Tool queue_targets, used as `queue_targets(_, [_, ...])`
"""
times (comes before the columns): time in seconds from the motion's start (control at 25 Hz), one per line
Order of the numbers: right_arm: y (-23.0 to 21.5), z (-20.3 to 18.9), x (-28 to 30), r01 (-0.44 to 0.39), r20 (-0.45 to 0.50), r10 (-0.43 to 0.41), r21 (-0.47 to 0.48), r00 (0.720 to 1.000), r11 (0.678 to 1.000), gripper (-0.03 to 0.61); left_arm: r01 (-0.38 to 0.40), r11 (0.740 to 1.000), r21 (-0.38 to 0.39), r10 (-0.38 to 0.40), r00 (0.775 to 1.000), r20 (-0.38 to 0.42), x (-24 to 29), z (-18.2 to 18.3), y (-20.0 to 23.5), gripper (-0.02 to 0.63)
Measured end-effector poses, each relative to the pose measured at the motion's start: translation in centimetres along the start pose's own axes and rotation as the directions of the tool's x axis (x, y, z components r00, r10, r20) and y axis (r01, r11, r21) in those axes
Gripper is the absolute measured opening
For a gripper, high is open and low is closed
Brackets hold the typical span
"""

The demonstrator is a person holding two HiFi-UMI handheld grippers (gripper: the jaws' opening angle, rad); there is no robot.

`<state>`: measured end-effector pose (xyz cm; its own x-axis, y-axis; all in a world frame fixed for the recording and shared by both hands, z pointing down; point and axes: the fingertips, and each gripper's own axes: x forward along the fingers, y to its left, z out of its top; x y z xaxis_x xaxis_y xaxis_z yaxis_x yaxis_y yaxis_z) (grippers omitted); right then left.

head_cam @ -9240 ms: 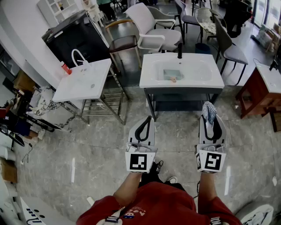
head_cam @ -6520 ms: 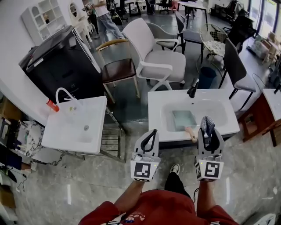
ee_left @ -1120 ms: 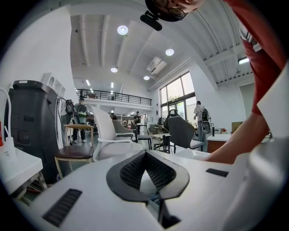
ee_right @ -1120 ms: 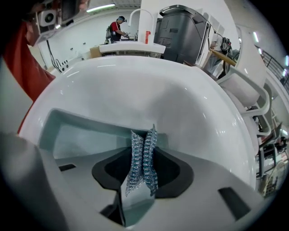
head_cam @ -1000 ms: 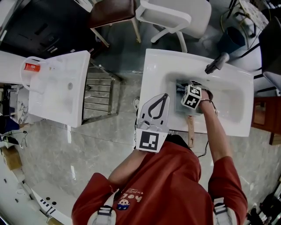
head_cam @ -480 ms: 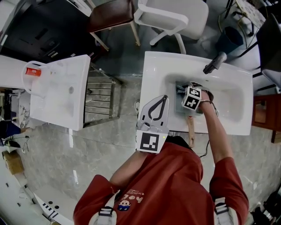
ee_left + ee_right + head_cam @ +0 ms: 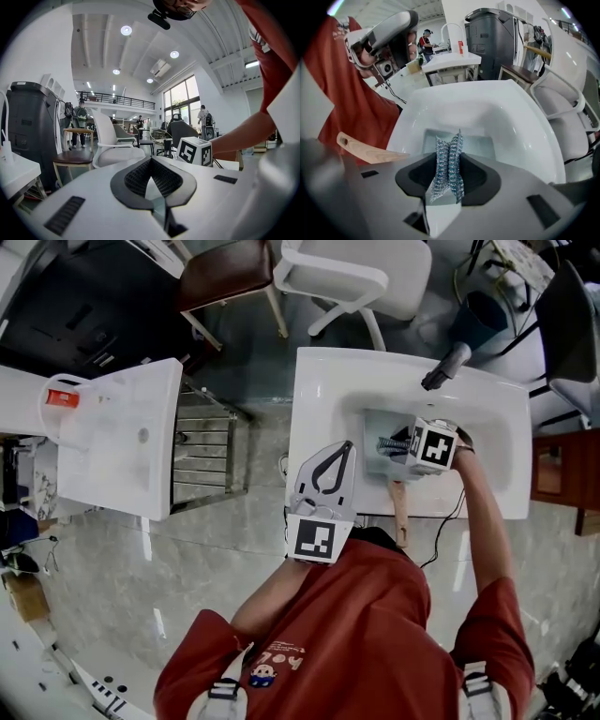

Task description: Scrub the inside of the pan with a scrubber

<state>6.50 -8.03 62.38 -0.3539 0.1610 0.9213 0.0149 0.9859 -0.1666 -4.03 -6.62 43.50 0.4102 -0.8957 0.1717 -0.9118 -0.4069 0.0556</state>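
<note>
Right gripper (image 7: 401, 444), clamped on a silver-blue wire scrubber (image 7: 449, 161), hangs over the pale square wooden-handled pan (image 7: 474, 140) in the white sink (image 7: 328, 390); with the left gripper (image 7: 151, 161) closed and empty, scrubbing could skid the unsteadied pan.

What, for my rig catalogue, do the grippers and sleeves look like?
The left gripper and right gripper have pale grey shells, black ribbed pads and a white cube with black square markers. The person wears a red top with short sleeves.
</note>
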Motion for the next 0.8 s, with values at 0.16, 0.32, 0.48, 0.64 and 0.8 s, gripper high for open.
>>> queue_targets(0.16, [1.7,-1.5,0.9,-0.115,-0.023,0.116,0.033,0.993,0.993,0.158,0.012,1.000,0.009,-0.012,1.000,0.005,0.0,0.3,-0.6,0.011])
queue_targets(0.32, [2.6,-2.0,1.7,-0.167,-0.020,0.168,0.056,0.986,0.984,0.158,0.009,1.000,0.017,-0.009,1.000,-0.001,-0.2,0.1,-0.5,0.011])
queue_targets(0.48, [2.7,-2.2,1.8,-0.195,-0.006,0.196,0.077,0.981,0.978,0.156,0.010,1.000,0.019,-0.010,1.000,-0.007,-0.3,0.0,-0.5,0.011])
queue_targets(0.64, [2.6,-2.3,1.9,-0.226,0.008,0.226,0.097,0.974,0.969,0.153,0.010,1.000,0.012,-0.010,1.000,-0.004,-0.4,-0.1,-0.6,0.011])
queue_targets(0.8, [2.7,-2.4,2.0,-0.237,0.016,0.236,0.107,0.972,0.966,0.152,0.011,1.000,0.015,-0.011,1.000,-0.008,-0.6,-0.3,-0.7,0.011])
